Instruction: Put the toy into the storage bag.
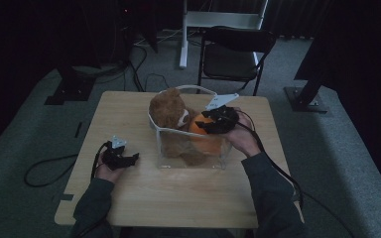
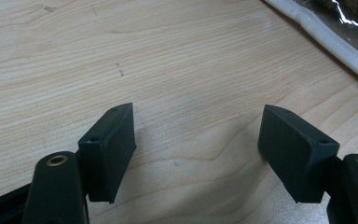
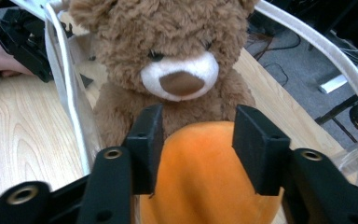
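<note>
Reaching over the clear bin (image 1: 191, 161), your right gripper (image 3: 198, 140) clamps the orange ball (image 3: 205, 182) before the teddy bear (image 3: 168, 56); left gripper (image 2: 198, 140) rests spread apart on the worktop (image 2: 168, 56).

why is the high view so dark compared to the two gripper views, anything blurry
High view: dim and underexposed, room edges nearly black, teddy bear and orange item still readable. Left gripper view: bright, table grain sharp, soft shadows under the left tool. Right gripper view: well lit, bear sharp, right tool slightly soft up close.

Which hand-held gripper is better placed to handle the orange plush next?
The right hand-held gripper: its jaws already straddle the orange plush beside the teddy bear in the clear bag. The left hand-held gripper sits open over bare table.
</note>
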Tool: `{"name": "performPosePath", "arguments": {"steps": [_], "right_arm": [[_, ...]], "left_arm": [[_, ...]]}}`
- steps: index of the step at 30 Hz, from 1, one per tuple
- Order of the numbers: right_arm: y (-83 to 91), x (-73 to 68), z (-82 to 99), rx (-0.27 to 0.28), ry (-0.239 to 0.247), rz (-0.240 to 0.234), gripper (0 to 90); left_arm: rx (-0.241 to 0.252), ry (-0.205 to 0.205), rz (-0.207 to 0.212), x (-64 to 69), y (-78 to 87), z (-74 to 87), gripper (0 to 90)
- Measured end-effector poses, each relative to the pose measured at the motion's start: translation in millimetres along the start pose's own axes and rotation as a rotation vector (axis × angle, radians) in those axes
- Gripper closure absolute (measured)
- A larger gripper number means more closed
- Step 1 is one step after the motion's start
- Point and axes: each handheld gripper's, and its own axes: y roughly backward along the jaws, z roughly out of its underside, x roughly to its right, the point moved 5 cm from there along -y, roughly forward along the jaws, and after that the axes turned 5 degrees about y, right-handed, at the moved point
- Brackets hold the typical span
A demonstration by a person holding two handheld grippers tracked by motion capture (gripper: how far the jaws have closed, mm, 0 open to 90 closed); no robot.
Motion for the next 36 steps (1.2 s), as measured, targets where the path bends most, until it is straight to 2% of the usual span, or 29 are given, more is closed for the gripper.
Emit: {"name": "performPosePath", "arguments": {"steps": [8,14,16,23,29,36], "right_arm": [[8.9,2.0,5.2,0.041,-0.017,0.028,56.5],[14.3,5.1,8.1,0.057,-0.037,0.045,55.5],[18.2,6.2,8.8,0.077,-0.042,0.061,54.2],[26.4,7.2,10.7,0.101,-0.041,0.09,52.4],[36.1,8.8,16.4,0.137,-0.074,0.112,51.2],[46.8,15.6,32.5,0.165,-0.134,0.143,49.9]], "left_arm": [[0.0,0.0,-0.001,-0.1,-0.2,-0.3,27.7],[0.0,-0.002,0.0,-0.2,-0.2,-0.2,27.8],[-0.001,-0.002,-0.001,-0.2,-0.2,-0.2,27.7],[0.0,-0.001,-0.001,-0.1,-0.2,-0.1,27.7],[0.001,0.001,-0.001,0.1,-0.1,-0.1,27.7],[0.0,0.001,-0.001,0.0,-0.1,-0.1,27.7]]}}
